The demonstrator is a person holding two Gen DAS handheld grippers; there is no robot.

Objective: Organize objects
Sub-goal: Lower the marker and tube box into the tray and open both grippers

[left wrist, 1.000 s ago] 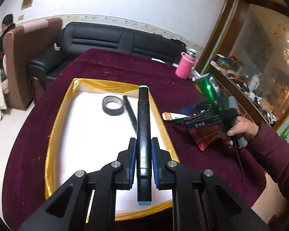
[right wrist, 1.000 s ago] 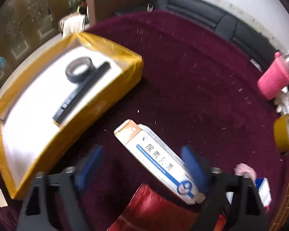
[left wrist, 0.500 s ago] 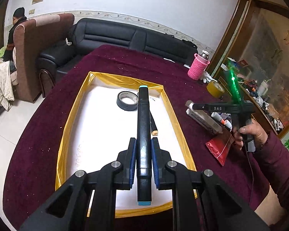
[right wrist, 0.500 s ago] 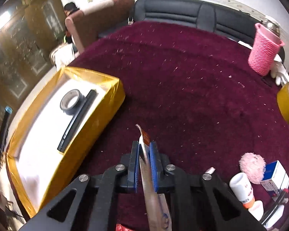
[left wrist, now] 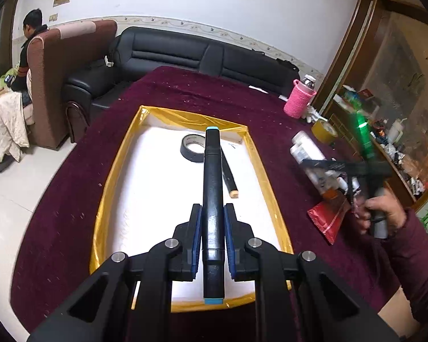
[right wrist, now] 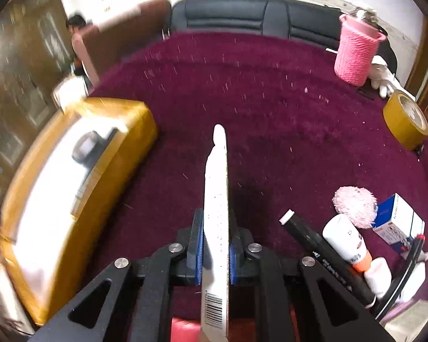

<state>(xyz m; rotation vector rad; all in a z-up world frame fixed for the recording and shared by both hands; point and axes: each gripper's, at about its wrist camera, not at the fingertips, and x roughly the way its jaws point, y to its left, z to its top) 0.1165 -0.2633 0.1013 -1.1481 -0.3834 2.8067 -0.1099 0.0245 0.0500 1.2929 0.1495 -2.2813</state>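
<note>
We see the desk [left wrist: 71, 199], covered in maroon cloth. On it rest a gold-edged tray [left wrist: 111, 171] at centre frame, a pink knitted holder [left wrist: 298, 102] at upper right, yellow tape [left wrist: 323, 131], a red pouch [left wrist: 326, 219] and white tubes [right wrist: 345, 239] at right.

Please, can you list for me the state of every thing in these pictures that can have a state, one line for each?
Left hand-held gripper: shut on black marker.
Black marker: held above the tray, capped.
Right hand-held gripper: shut on white box.
White box: lifted off the cloth, held edge-on.
Yellow tray: holds grey tape roll and a dark stick, both lying flat.
Yellow tape roll: on the cloth, tilted.
</note>
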